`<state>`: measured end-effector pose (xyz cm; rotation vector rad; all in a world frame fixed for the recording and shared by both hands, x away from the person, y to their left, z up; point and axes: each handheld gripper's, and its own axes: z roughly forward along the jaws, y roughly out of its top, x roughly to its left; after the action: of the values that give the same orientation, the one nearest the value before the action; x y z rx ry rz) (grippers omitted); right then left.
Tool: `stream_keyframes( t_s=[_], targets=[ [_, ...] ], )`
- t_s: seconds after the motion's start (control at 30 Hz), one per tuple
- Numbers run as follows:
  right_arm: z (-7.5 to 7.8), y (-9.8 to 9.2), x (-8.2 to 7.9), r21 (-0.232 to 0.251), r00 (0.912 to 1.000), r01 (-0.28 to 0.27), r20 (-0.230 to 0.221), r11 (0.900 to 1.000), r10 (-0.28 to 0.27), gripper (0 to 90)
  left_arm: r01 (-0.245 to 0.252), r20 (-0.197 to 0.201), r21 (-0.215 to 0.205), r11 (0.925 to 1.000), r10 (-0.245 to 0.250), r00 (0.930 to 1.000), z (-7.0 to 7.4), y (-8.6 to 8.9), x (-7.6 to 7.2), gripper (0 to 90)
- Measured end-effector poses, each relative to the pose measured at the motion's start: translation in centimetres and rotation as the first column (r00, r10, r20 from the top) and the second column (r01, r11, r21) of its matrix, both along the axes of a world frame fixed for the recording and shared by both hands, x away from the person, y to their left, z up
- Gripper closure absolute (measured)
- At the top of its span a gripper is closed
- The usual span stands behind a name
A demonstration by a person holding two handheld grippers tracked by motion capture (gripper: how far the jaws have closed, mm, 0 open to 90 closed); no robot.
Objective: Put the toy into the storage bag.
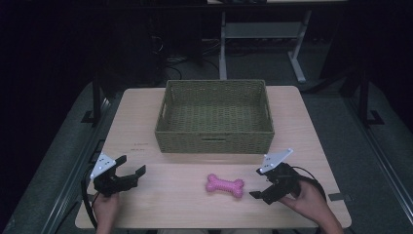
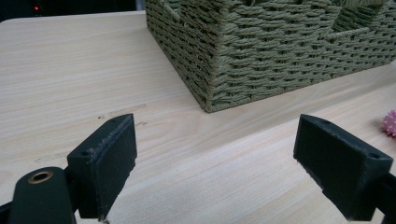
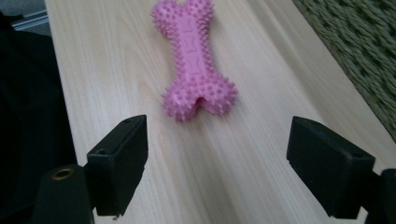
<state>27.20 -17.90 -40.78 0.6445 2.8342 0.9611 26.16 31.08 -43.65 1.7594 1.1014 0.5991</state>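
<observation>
A pink spiky bone-shaped toy (image 1: 224, 185) lies flat on the wooden table (image 1: 185, 204), in front of a green woven basket (image 1: 215, 117). My right gripper (image 1: 258, 183) stands open just to the toy's right, pointing at its near end (image 3: 195, 60), with nothing between the jaws. At the table's front left my left gripper (image 1: 132, 166) is open too, aimed toward the basket's near corner (image 2: 243, 51). The toy's tip (image 2: 389, 123) peeks in at the far right of the left gripper view. A hand holds each gripper from below.
The basket looks empty and takes up the table's back middle. Bare tabletop (image 2: 70, 70) spreads between the grippers and left of the basket. Dark floor, cables and a white desk frame (image 1: 297, 63) lie beyond the table's far edge.
</observation>
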Motion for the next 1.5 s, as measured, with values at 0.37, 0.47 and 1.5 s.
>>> stream_keyframes(
  t_s=[0.37, 0.47, 1.5],
  targets=[
    [0.4, 1.7, 0.8, -0.022, 0.9987, -0.051, -0.001, 0.998, 0.051, 19.5, 0.000, 0.003, -0.003, 1.0000, 0.000, 1.0000, 0.0, 0.0, 0.0, 12.8],
    [0.5, 2.1, 1.0, -0.034, 0.9981, -0.061, -0.004, 0.998, 0.061, 19.5, 0.000, 0.003, -0.003, 1.0000, 0.000, 1.0000, 0.0, 0.0, 0.0, 12.8],
    [0.6, 8.3, 3.3, -0.128, 0.9798, -0.198, -0.054, 0.972, 0.193, 21.8, -0.002, 0.009, -0.012, 0.9999, 0.003, 1.0000, 0.2, 0.2, 0.0, 12.8]
  ],
)
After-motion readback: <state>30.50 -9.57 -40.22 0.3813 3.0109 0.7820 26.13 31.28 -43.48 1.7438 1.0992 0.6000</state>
